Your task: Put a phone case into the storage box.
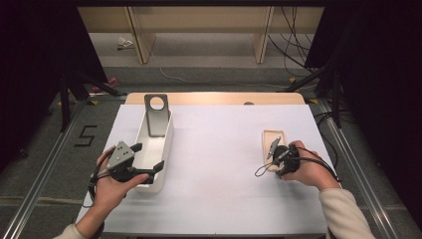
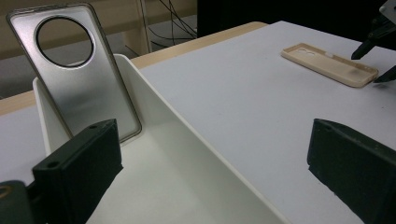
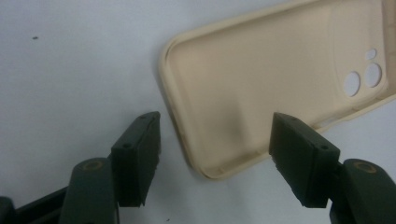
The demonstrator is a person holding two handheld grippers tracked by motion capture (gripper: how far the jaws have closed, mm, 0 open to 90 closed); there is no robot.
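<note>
Black jaws, grey plate, cream sleeves (image 1: 343, 209)

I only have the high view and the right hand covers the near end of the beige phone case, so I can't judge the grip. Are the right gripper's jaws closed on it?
Observer: No. In the right gripper view the right gripper is open, with the beige phone case's near corner lying between the jaws, untouched.
Operator: Which way up does the case lie?
Observer: Hollow side up; its inner floor and the camera holes face the camera.
Operator: And the left gripper, is it holding the white bin?
Observer: No. The left gripper is open, one jaw inside the white bin, one outside over the table.
Operator: The grey case in the bin?
Observer: The grey phone case leans upright against the bin's far end wall.
</note>
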